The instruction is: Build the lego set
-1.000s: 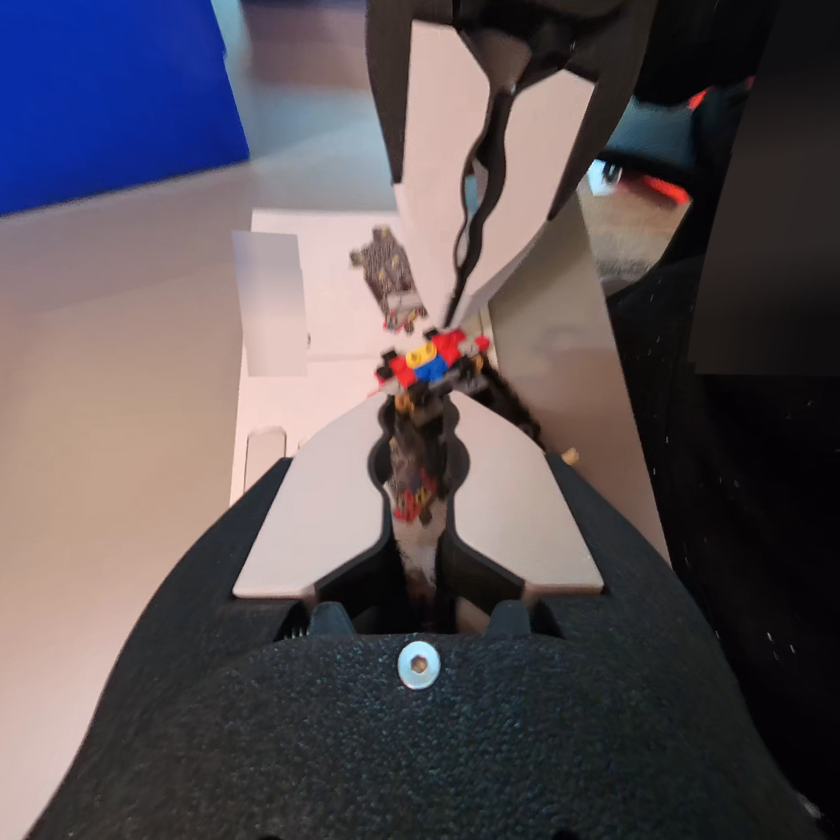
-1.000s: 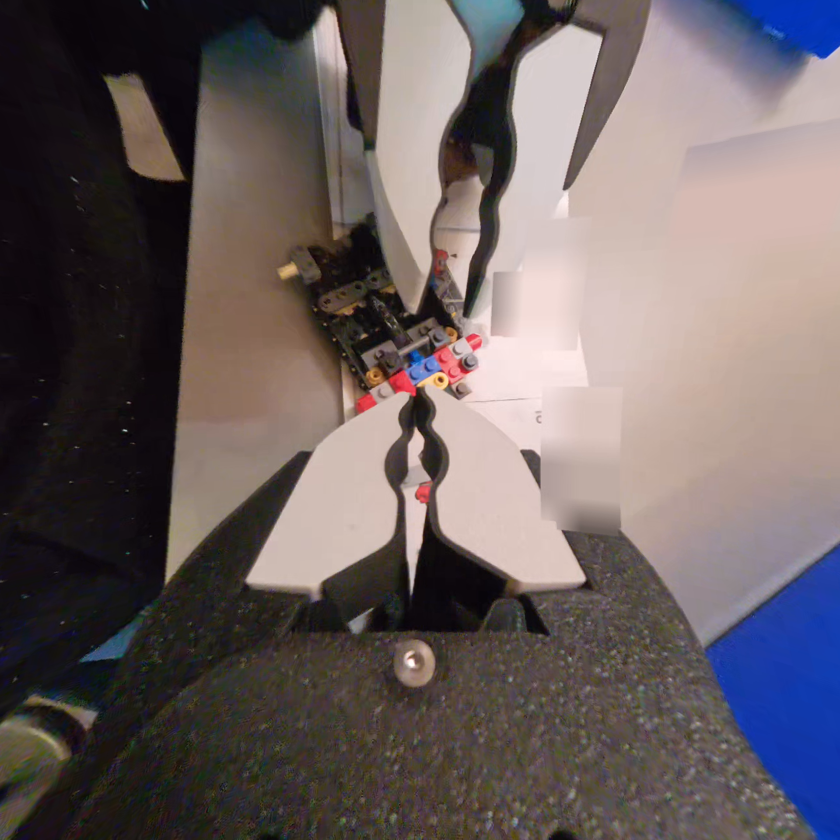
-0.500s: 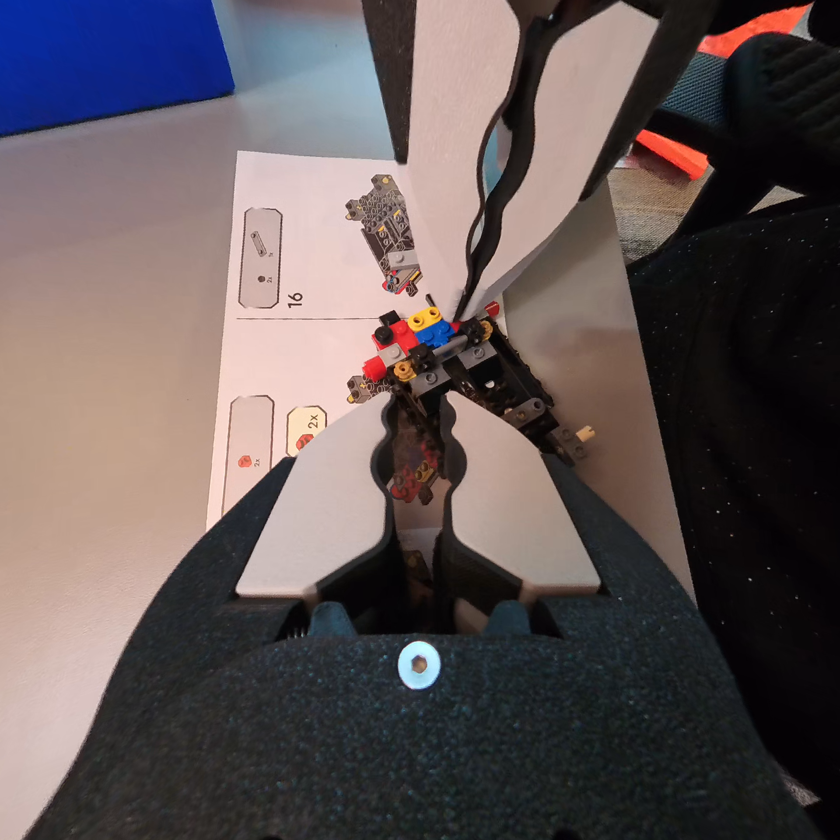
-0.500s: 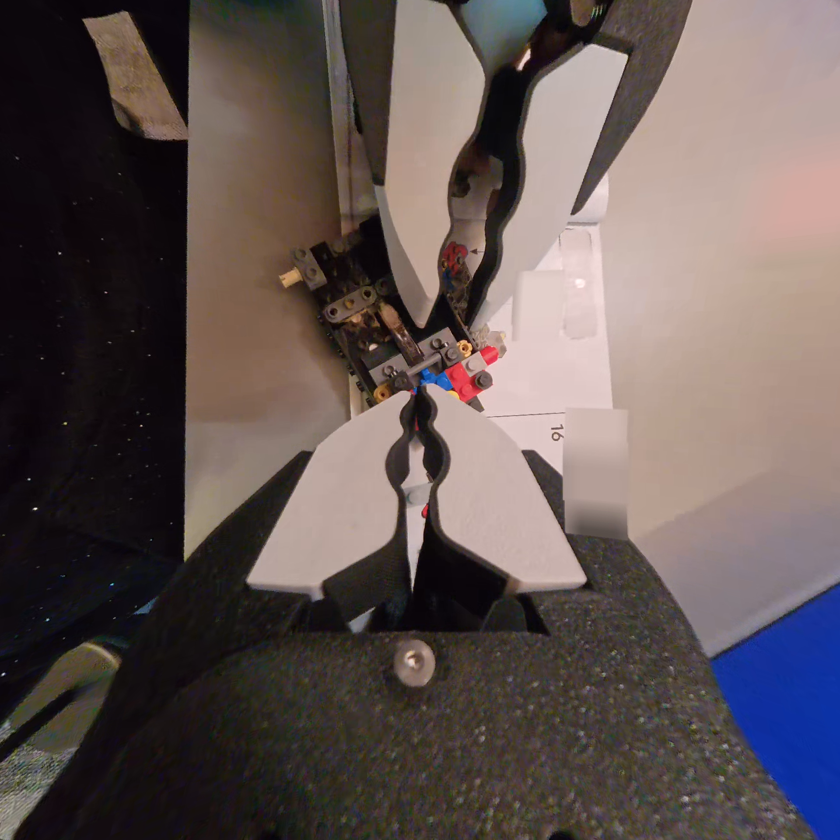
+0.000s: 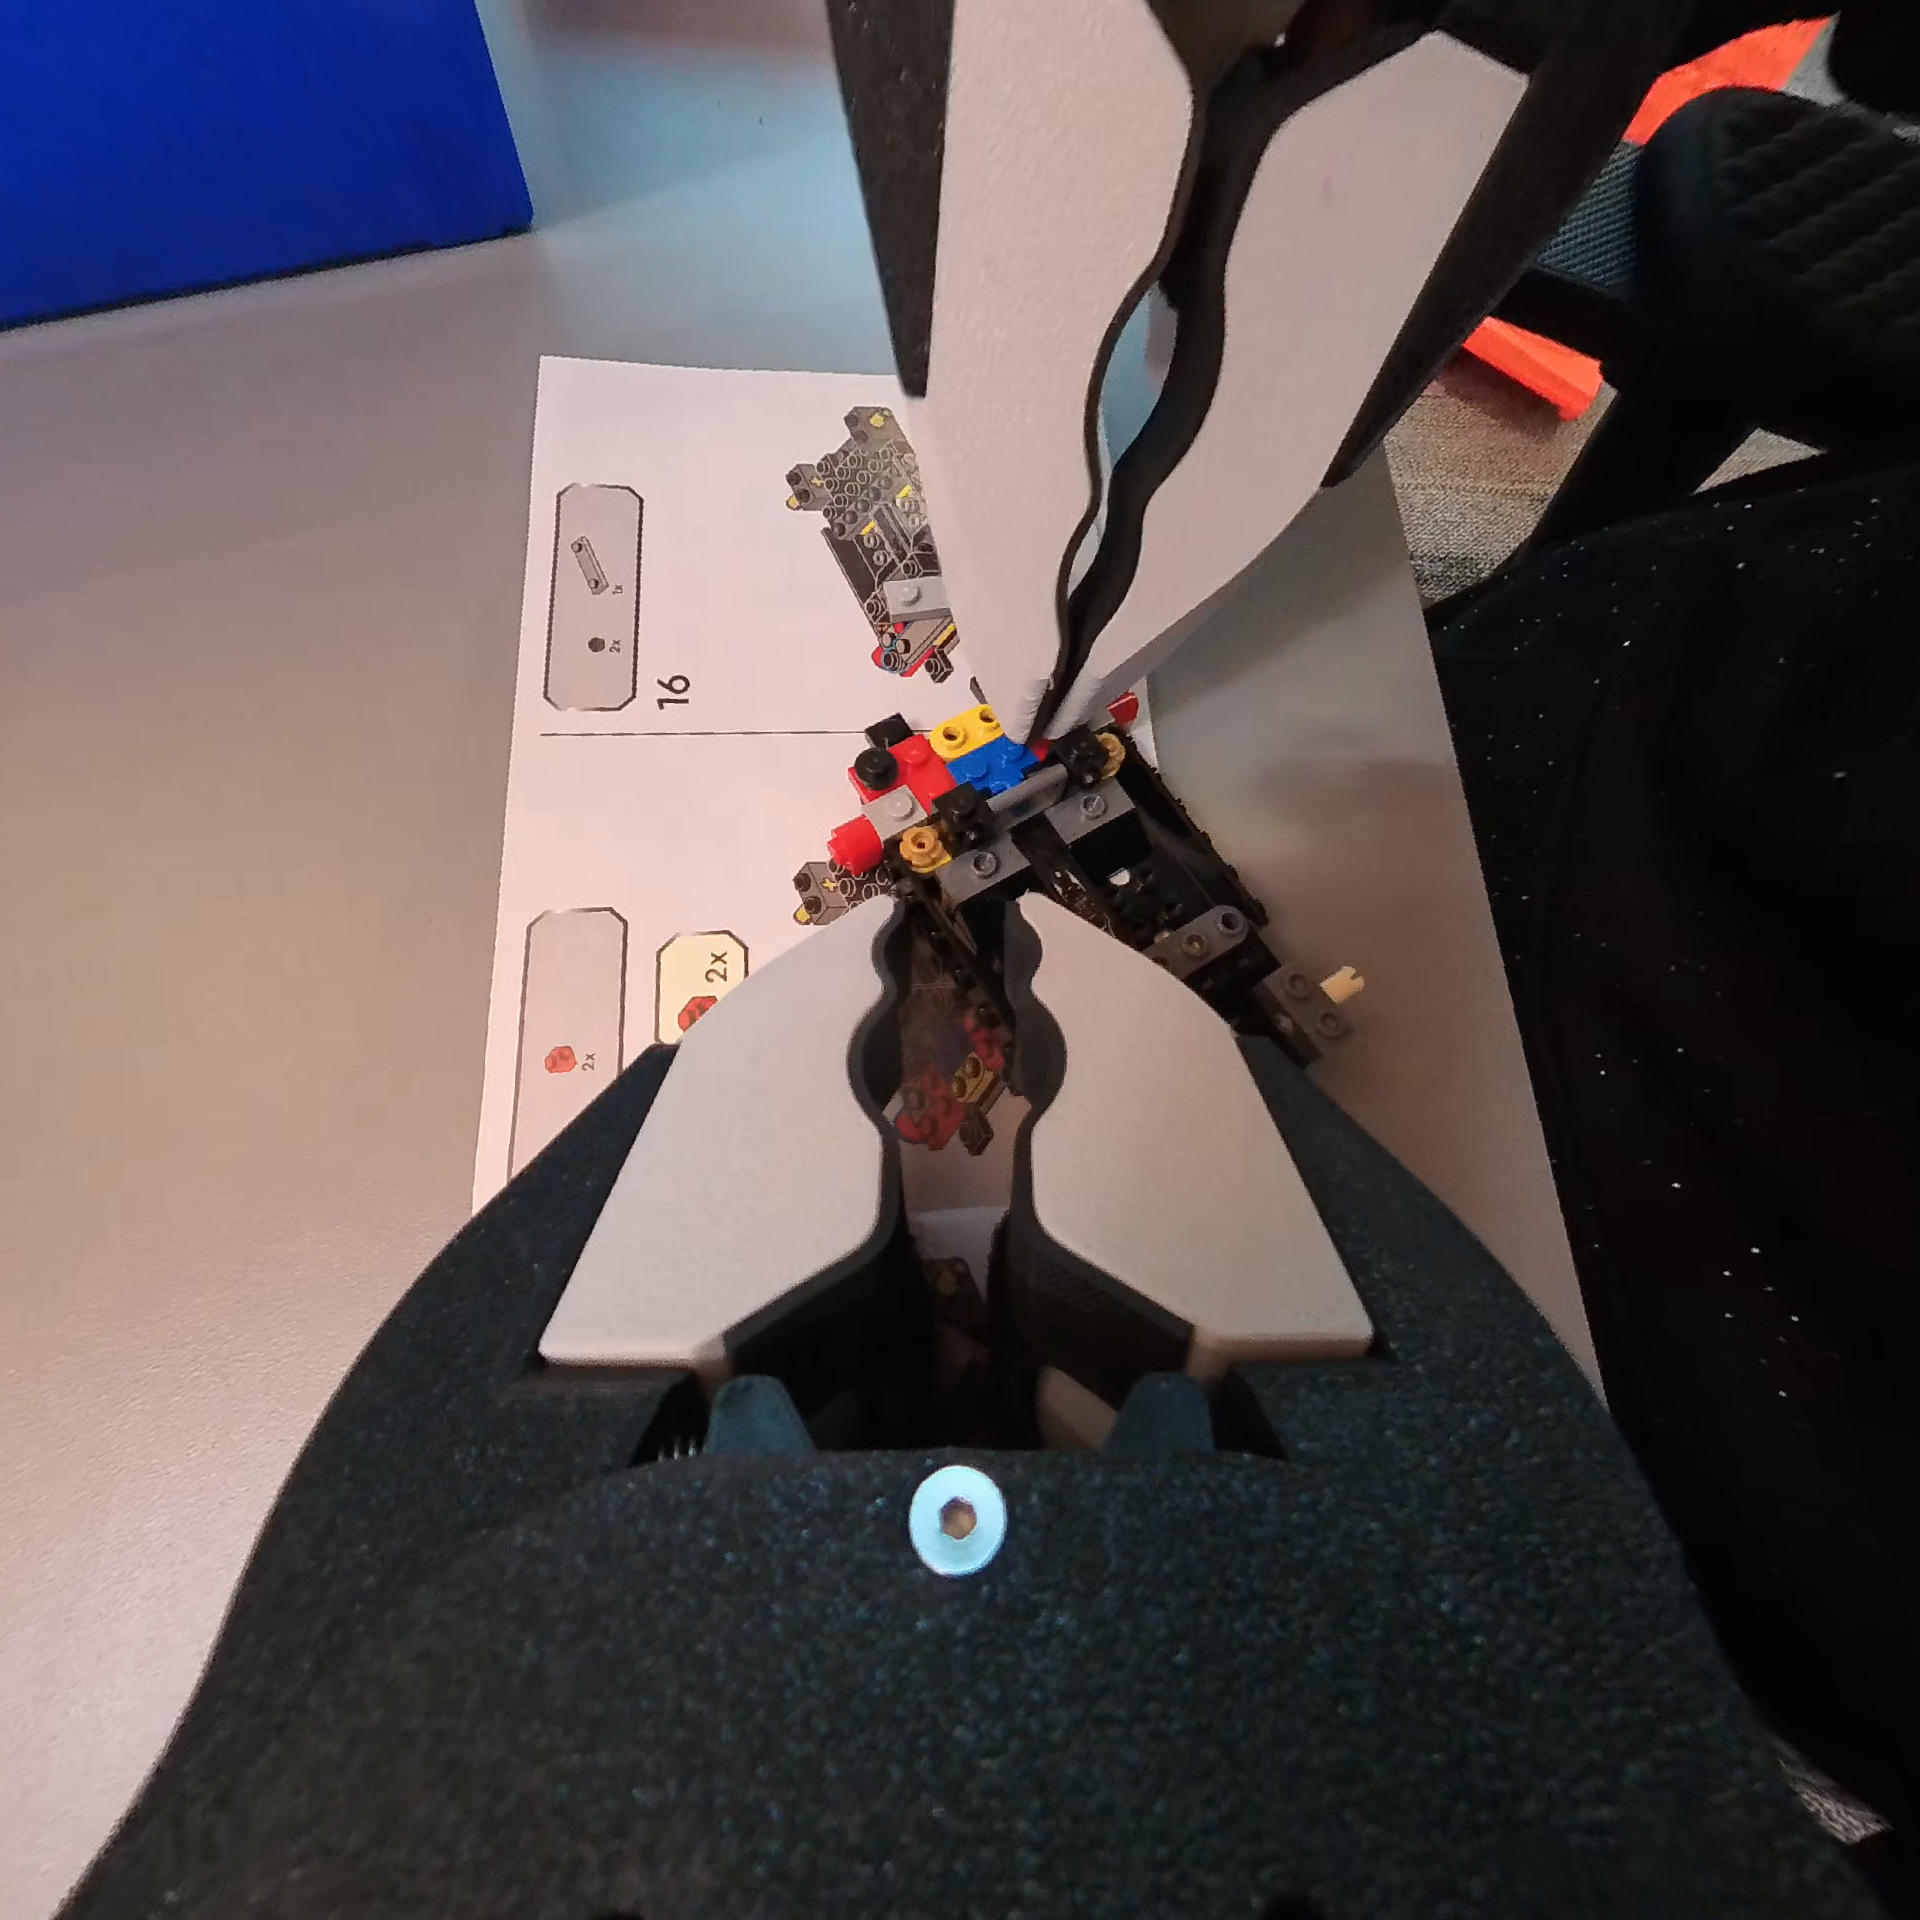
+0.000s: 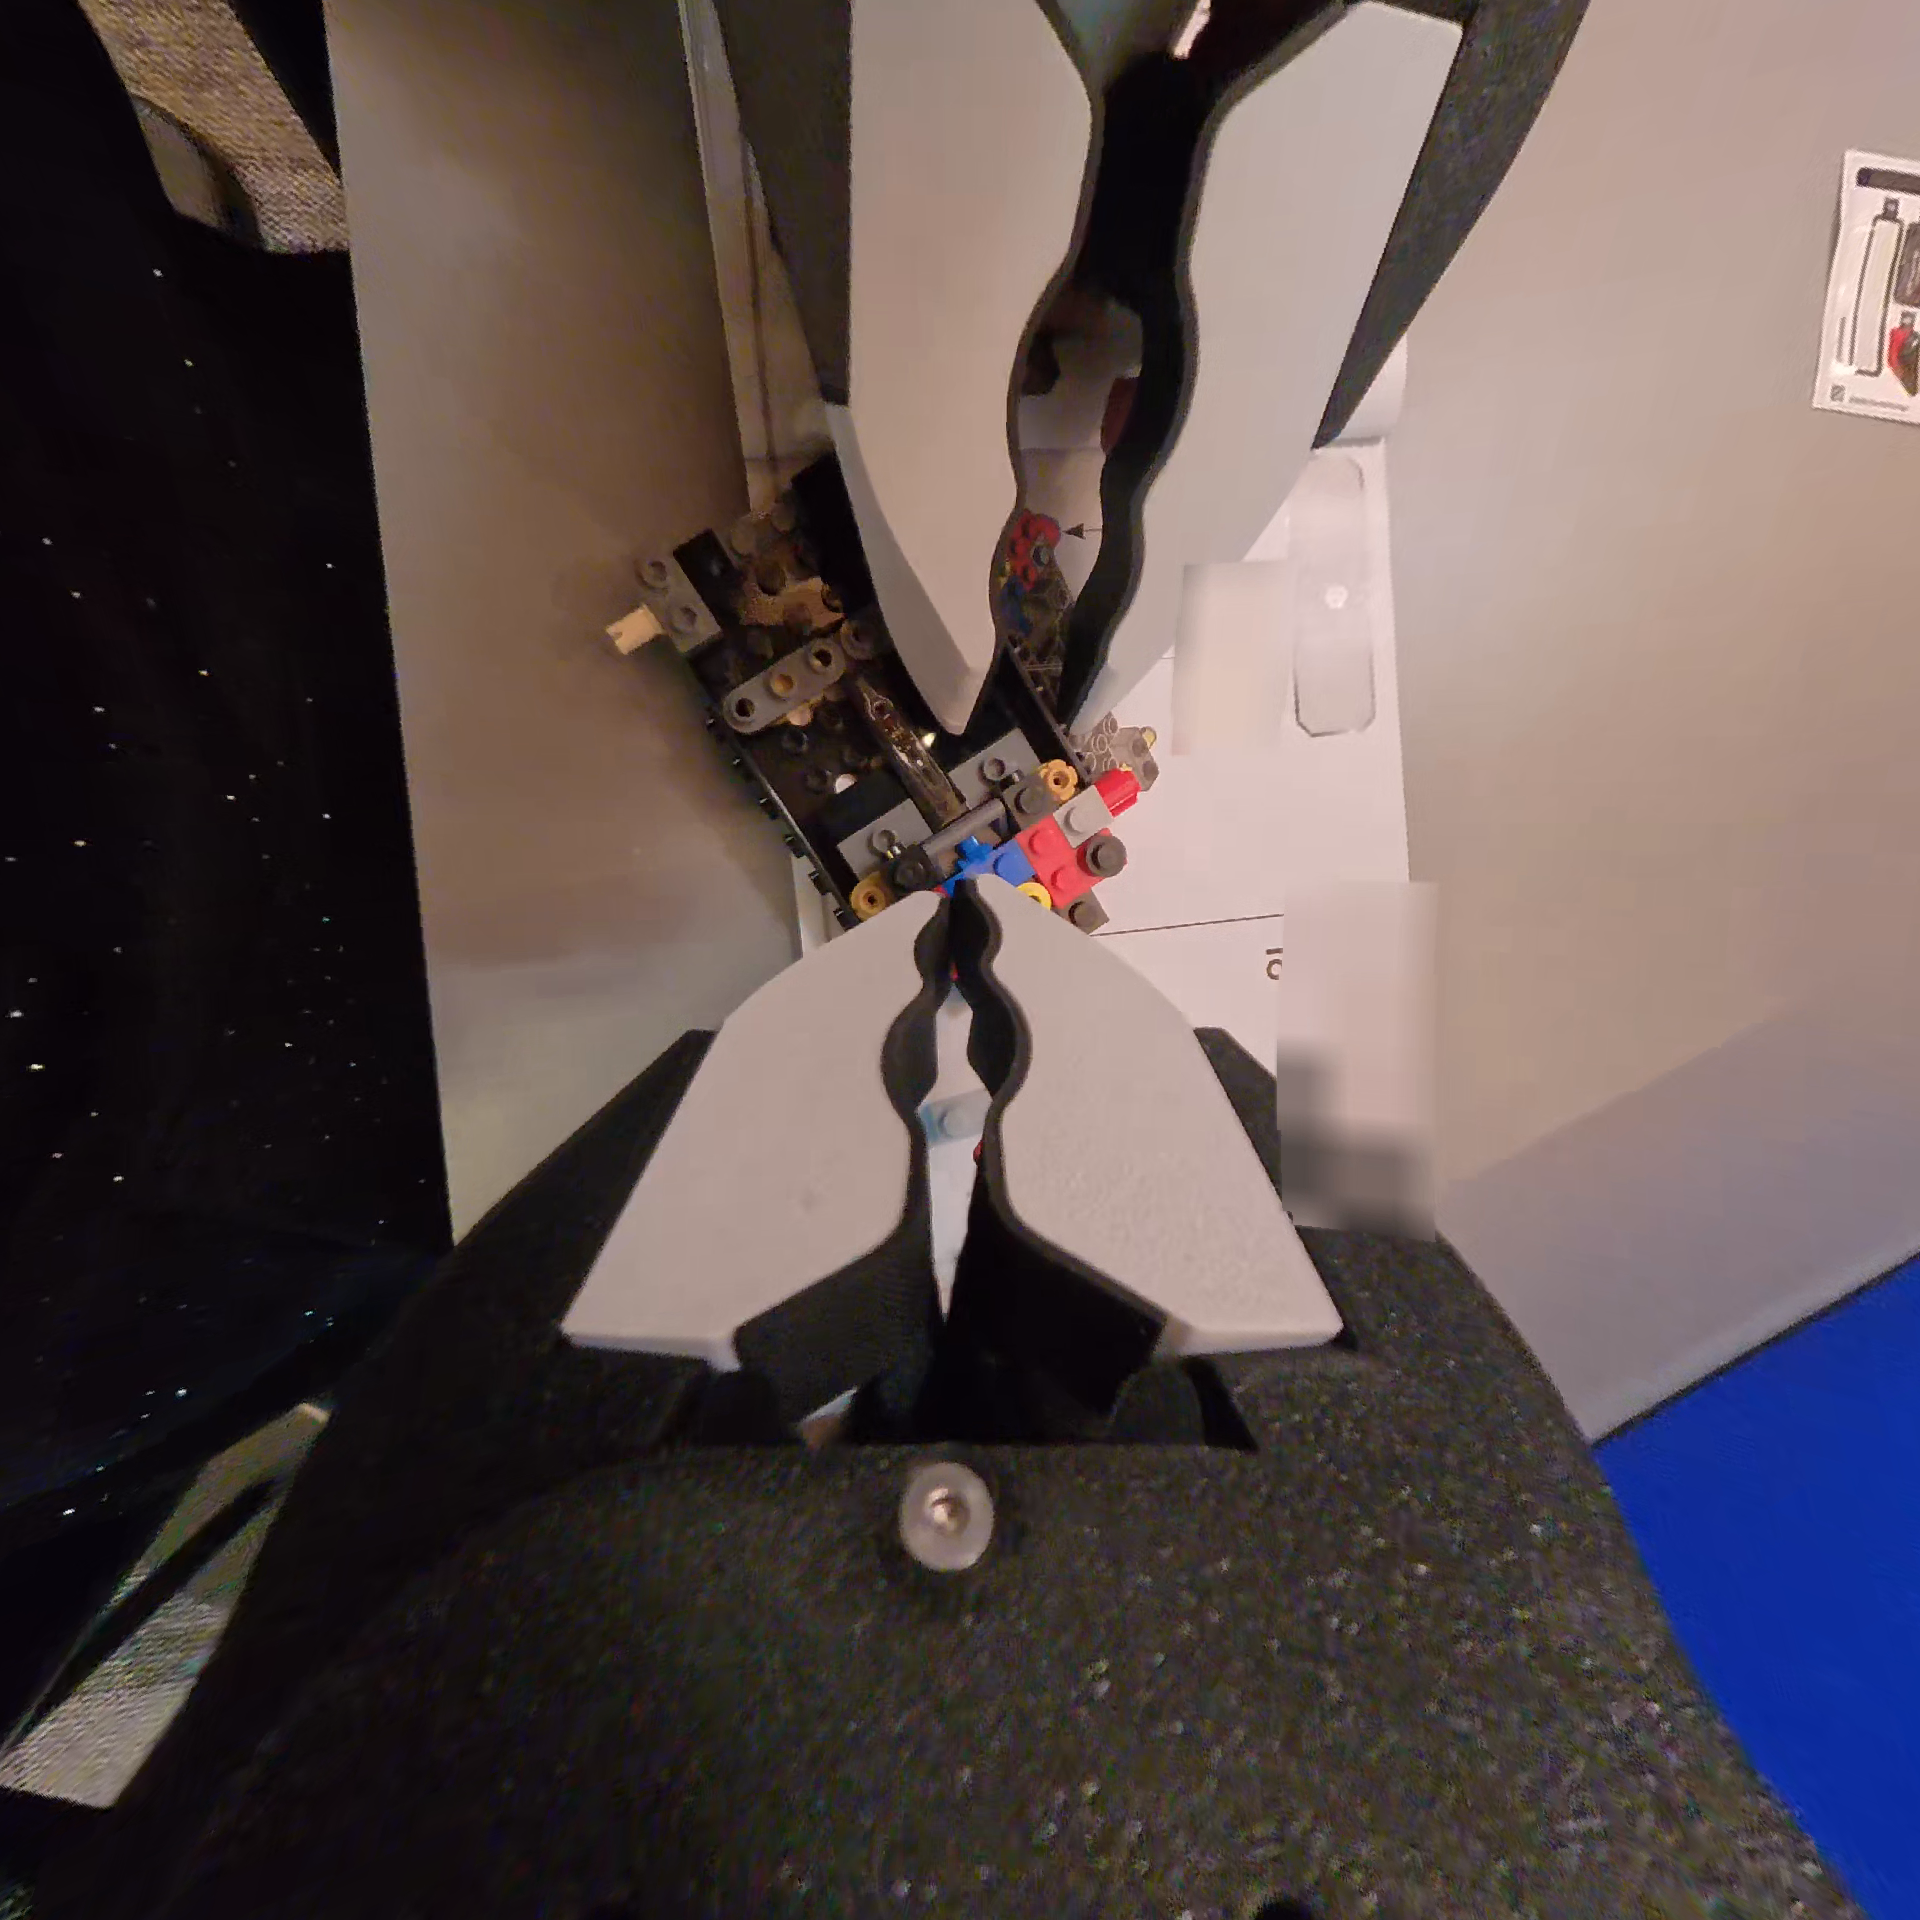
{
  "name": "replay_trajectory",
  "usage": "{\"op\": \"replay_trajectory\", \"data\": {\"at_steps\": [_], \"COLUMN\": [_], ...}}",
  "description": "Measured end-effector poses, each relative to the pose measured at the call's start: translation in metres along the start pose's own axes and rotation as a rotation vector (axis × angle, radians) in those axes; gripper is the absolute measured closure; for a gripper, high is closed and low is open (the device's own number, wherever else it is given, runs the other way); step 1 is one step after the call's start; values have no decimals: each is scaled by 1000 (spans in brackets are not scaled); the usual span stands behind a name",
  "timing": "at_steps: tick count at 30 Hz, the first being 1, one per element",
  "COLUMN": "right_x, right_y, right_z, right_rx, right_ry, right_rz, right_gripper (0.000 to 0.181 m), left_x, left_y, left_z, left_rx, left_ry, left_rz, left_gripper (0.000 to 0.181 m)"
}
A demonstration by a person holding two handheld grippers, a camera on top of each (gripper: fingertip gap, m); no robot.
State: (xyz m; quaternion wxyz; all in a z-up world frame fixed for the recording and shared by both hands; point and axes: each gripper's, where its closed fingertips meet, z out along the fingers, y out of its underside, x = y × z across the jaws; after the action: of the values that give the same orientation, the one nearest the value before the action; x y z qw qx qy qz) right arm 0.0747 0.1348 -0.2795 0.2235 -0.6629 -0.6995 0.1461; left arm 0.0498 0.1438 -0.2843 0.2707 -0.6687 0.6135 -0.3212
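A partly built lego model point(image 5: 1081, 831), a black frame with grey plates and red, blue and yellow bricks at one end, is held just above a white instruction sheet point(image 5: 707, 582). My left gripper point(image 5: 956, 920) is shut on a black beam of the frame. My right gripper point(image 5: 1049, 717) comes in from above, shut, with its tips touching the blue and yellow bricks. In the right wrist view the right gripper point(image 6: 961, 894) meets the model point(image 6: 904, 779) at its blue brick, and the left gripper point(image 6: 1023, 717) straddles the frame. I cannot tell whether a small piece sits between the right tips.
The grey table point(image 5: 260, 779) ends close by on the model's side, where a person's dark clothing point(image 5: 1714, 987) lies beyond the edge. A blue surface point(image 5: 208, 135) stands at the back. A second printed sheet point(image 6: 1881, 291) lies farther off, and an orange object point(image 5: 1538, 364) lies beyond the table.
A second ago the views were blurred and the model stood tilted higher. Both grippers have since brought it down and steadied it over the sheet; little has moved in the last half second.
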Motion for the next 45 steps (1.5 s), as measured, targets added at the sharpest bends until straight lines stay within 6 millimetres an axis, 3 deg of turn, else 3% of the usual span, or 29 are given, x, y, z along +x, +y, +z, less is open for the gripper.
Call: {"op": "replay_trajectory", "data": {"at_steps": [2, 5, 8, 12, 16, 20, 21, 26, 30, 45], "right_x": [3, 11, 13, 2, 12, 8, 6, -7, -9, -7], "right_y": [-1, -12, 3, 7, 21, 38, 35, -1, -13, -8], "right_z": [-3, -20, -23, -18, -33, -43, -44, -32, -15, -3], "right_rx": [15, 149, 112, 129, 166, 205, 235, 320, 293, 193], "right_ry": [29, 35, 47, 14, 75, 62, 57, 81, 67, 101], "right_rz": [-26, 65, 87, 104, 199, 312, 323, 219, 200, 232], "right_gripper": [181, 181, 181, 181, 181, 181, 169, 174, 176, 175], "left_x": [0, 0, 0, 0, 0, 0, 0, -1, -1, -1], "left_y": [0, 0, 0, 0, 0, 0, 0, -1, -1, 0], "left_z": [0, 0, 0, 0, 0, 0, 0, -1, -1, 0], "left_rx": [-4, -2, -2, 0, 1, 4, 5, 7, 8, 9], "left_ry": [-2, -4, 0, 2, 3, 3, 1, -3, -4, -8], "left_rz": [4, 9, 7, 6, 5, 5, 4, 4, 6, 4], "left_gripper": [165, 165, 165, 165, 165, 165, 165, 166, 167, 167]}}
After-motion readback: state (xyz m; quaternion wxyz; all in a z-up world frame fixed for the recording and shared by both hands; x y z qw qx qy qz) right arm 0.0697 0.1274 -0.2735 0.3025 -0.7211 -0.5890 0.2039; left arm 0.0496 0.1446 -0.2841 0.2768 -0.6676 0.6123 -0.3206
